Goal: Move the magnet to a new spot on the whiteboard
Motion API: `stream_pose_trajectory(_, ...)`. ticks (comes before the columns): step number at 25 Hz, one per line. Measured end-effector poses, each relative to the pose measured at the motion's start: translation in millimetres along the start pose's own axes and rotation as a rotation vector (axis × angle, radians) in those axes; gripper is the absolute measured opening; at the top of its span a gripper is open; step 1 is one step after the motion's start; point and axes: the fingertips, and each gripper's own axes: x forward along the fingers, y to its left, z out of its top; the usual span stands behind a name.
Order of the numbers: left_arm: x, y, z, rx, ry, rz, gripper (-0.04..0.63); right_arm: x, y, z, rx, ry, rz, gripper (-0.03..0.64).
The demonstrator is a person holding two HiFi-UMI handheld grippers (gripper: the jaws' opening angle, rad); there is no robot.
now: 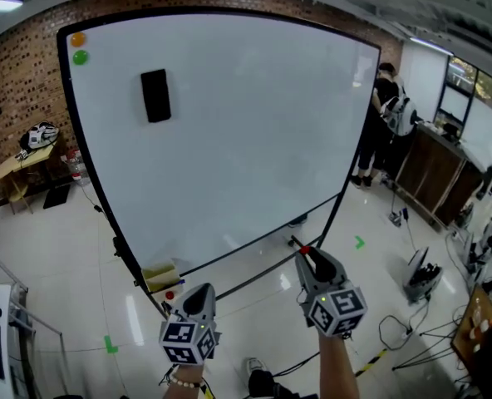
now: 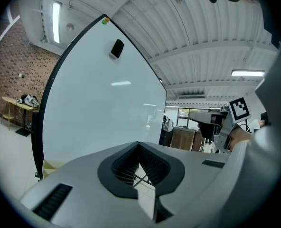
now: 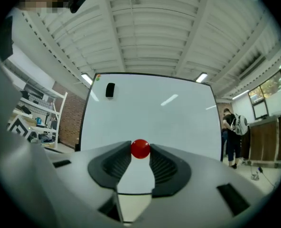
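Brick walls [image 1: 22, 81] are backing the whiteboard [image 1: 246, 140]. Before its near edge, the right gripper [image 1: 305, 251] is pinching the magnet [image 3: 140, 148] between its fingers; the left gripper [image 2: 139, 145] is holding its fingers closed, empty.

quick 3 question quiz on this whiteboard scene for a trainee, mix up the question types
1. True or false: the right gripper is shut on a red magnet.
2. Multiple choice: where on the whiteboard does the black eraser sit in the head view? A upper left; B lower right; C dead centre.
3. Fill in: just below the orange magnet in the board's top left corner sits a ____ magnet.

Key: 1 true; 2 A; 3 green, the green magnet.
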Motion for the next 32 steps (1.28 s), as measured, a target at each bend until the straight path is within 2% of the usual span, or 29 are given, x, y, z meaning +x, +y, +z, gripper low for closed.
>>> stream_pose_trajectory(5, -30.0, -7.2, -8.6, -0.004, 0.019, -0.044, 0.002, -56.9, 20.5, -50.4, 0.095, 0.079, -0.061, 0.132)
stream_pose_trajectory(9, -48.0, -9.8, -13.6, -0.012, 0.018, -0.057, 0.002, -84.3, 32.4, -68.7, 0.129, 0.104, -0.081, 0.132)
stream_pose_trajectory(12, -56.2, -4.9, -10.7, -0.010, 0.014, -0.057, 0.002, -88.7, 47.8, -71.8, 0.140, 0.110, -0.075, 0.132)
stream_pose_trajectory(16, -57.6, -12.0, -7.3, -0.004, 0.008, -0.059, 0.002, -89.7, 60.2, -68.8, 0.103, 0.125, -0.058, 0.132)
stream_pose_trajectory(26, -46.1, -36.6, -0.7, 0.022, 0.003, -0.050, 0.002, -93.7, 43.6, -58.2, 0.136, 0.083, -0.016, 0.132)
stream_pose_trajectory(32, -42.4, -36.6, 1.6, -0.004, -0.009, -0.017, 0.002, -87.6, 38.5, -51.6, 0.131, 0.070, 0.007, 0.132)
